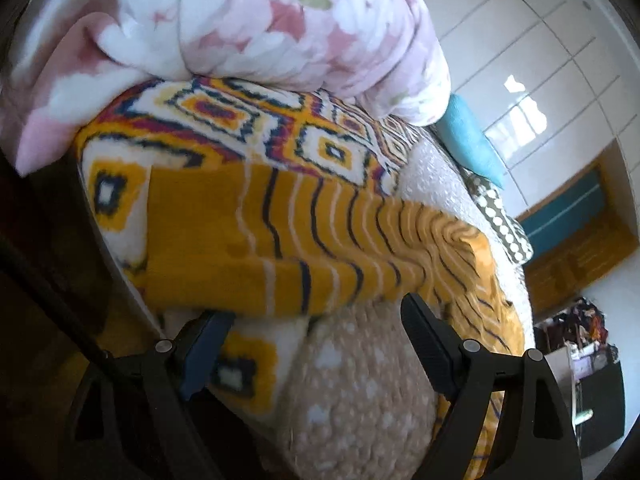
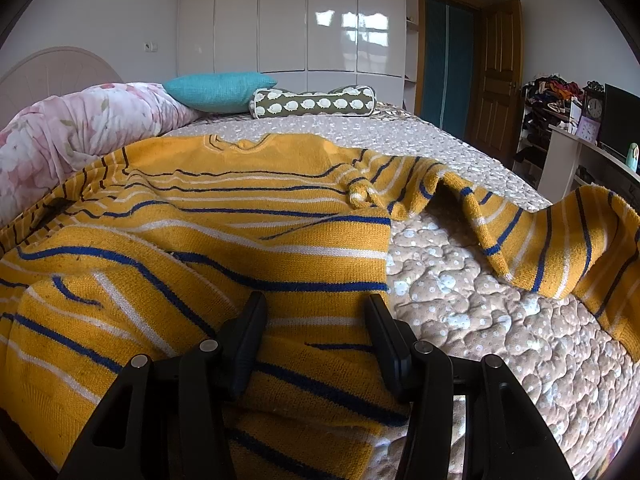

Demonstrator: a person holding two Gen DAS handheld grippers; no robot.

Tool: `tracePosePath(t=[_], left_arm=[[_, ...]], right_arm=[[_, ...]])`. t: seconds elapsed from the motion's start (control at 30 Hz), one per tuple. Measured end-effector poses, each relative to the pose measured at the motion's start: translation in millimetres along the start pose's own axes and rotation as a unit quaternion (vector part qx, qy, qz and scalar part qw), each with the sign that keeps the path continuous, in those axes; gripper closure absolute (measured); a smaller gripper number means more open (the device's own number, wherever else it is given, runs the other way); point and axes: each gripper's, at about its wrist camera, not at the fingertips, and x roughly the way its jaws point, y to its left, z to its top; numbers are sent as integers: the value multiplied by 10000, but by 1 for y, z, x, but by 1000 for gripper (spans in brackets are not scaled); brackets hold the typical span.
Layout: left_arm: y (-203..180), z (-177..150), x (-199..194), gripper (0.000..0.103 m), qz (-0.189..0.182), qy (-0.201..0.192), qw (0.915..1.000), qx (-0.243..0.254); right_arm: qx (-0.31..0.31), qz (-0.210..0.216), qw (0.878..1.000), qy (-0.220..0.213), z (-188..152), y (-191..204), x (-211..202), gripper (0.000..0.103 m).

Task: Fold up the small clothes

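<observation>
Your right gripper [image 2: 316,320] hovers with its jaws spread over the near hem of the mustard striped sweater [image 2: 208,216], which lies across the quilted bedspread [image 2: 480,312] ahead of you, its long axis running left to right; one sleeve [image 2: 560,236] trails off to your right. Your left gripper [image 1: 316,320], also spread and holding nothing, sits just below the sweater's folded edge. The right looks nearer to the fabric. No containers show.

Yellow striped sweater [image 2: 208,240] spread rumpled on bed, one sleeve [image 2: 560,240] outstretched.
</observation>
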Motion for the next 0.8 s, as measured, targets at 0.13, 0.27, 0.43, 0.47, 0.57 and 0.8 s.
tracePosePath(t=[0.13,0.27,0.43,0.47,0.57,0.8], left_arm=[[0,22,17,89,711,68,9974,53],[-5,55,14,94,863,-247,9958,198],[-58,103,-1,94,1537,-1011,9768,1097],[-69,108,-2,95,1564,-1075,9746,1192],[-115,118,-6,95,1493,-1271,9675,1594],[-262,73,14,96,262,-830,9582,2725]], right_arm=[[-1,-2,10000,-4,0,0,0,49],[-1,-6,10000,-6,0,0,0,48],[9,-17,10000,-54,-1,1,-2,48],[11,-22,10000,-70,-1,2,-2,48],[26,-11,10000,-94,-1,1,-2,48],[390,345,9985,196,23,-11,-17,47]])
